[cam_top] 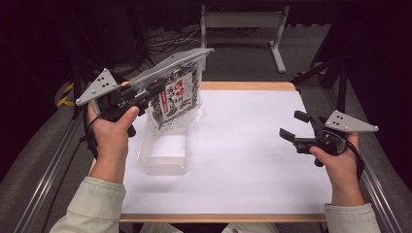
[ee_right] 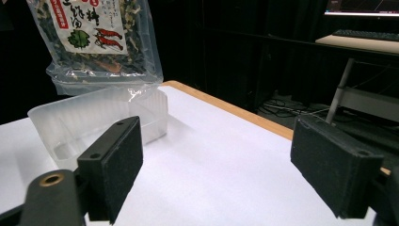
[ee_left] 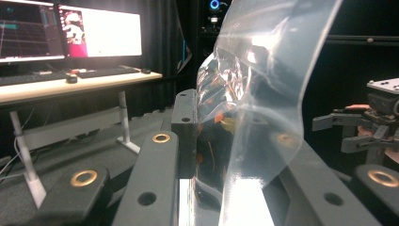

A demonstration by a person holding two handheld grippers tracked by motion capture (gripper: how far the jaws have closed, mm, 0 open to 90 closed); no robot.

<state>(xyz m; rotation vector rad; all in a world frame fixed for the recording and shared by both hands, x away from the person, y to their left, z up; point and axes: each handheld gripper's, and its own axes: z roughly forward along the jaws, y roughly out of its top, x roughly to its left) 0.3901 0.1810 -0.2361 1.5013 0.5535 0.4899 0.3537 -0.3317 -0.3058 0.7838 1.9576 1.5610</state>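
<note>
My left gripper (cam_top: 154,90) is shut on the upper part of a clear plastic food packet (cam_top: 176,94) with a red, white and dark label. The packet hangs tilted above a clear plastic container (cam_top: 164,150) that sits on the white table (cam_top: 243,155). In the left gripper view the packet (ee_left: 244,94) is pinched between the two black jaws. My right gripper (cam_top: 295,125) is held open above the table's right side with nothing between its pads (ee_right: 117,165). In the right gripper view the packet (ee_right: 94,37) hangs just over the empty container (ee_right: 94,122).
The table has a wooden edge (cam_top: 248,86). A white metal stand (cam_top: 243,22) is on the floor beyond it. A desk with monitors (ee_left: 70,33) and a keyboard stands farther off. Aluminium rails (cam_top: 48,174) run along both sides of the table.
</note>
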